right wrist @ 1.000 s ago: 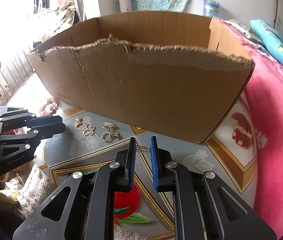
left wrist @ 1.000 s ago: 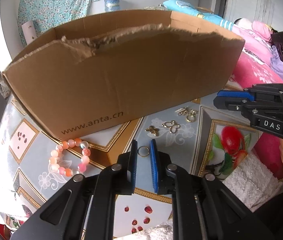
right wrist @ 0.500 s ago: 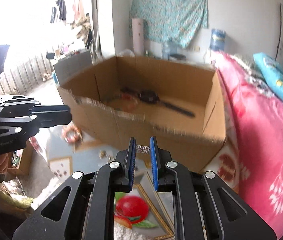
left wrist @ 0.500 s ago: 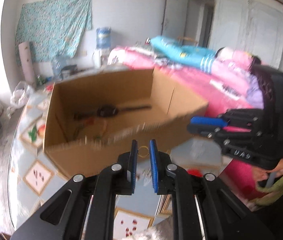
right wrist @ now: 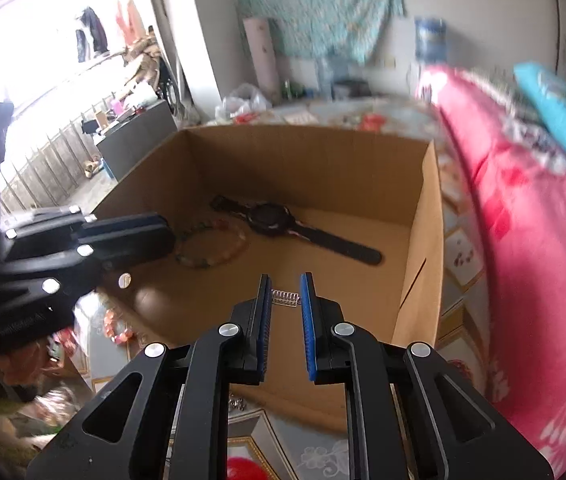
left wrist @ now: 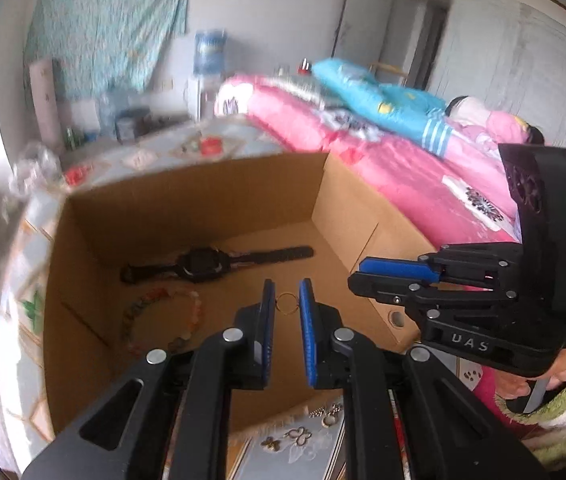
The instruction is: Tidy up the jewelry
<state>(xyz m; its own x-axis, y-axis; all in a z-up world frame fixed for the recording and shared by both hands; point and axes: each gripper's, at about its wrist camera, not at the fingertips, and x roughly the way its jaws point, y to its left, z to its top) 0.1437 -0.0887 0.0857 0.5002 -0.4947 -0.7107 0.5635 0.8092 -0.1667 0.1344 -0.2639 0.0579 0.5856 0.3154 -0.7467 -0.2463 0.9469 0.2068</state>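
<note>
My left gripper [left wrist: 286, 303] is shut on a small gold ring [left wrist: 285, 304] and holds it above the open cardboard box [left wrist: 375, 232]. My right gripper [right wrist: 285, 298] is shut on a small silver rhinestone clip [right wrist: 284, 298], also over the box [right wrist: 423, 240]. Inside the box lie a black watch [left wrist: 203, 263] and a bead bracelet [left wrist: 155, 312]; both show in the right wrist view too, watch [right wrist: 271, 218] and bracelet [right wrist: 211, 246]. Each gripper shows in the other's view, the right one [left wrist: 395, 272] and the left one [right wrist: 131, 236].
Several small gold and silver pieces [left wrist: 303, 432] lie on the patterned cloth in front of the box. A pink bead bracelet [right wrist: 117, 326] lies left of the box. A pink quilt [right wrist: 531, 240] runs along the right. A water dispenser [left wrist: 209, 56] stands by the far wall.
Both grippers have risen from the tabletop with their pieces and moved forward over the box's near wall; the inside of the box is now in view.
</note>
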